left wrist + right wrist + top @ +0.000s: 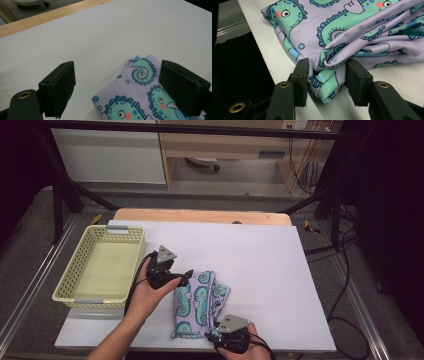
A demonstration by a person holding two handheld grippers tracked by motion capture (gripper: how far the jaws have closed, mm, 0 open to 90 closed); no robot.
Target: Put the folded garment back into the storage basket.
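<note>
A folded lilac cloth printed with teal seahorses (200, 302) lies on the white sheet near the front edge. My left gripper (186, 276) hovers at the cloth's far left corner. In the left gripper view its jaws (117, 75) stand wide open, with the cloth's corner (135, 100) lying below and between them, untouched. My right gripper (215, 335) is at the cloth's near corner. In the right gripper view it (327, 72) pinches a bunched fold of the cloth (352, 27) between both pads.
A pale yellow plastic basket (117, 231), with nothing in it, stands on the left side of the table. The white sheet (260, 260) stretches bare to the right and far side. A wooden table edge (200, 215) runs along the back.
</note>
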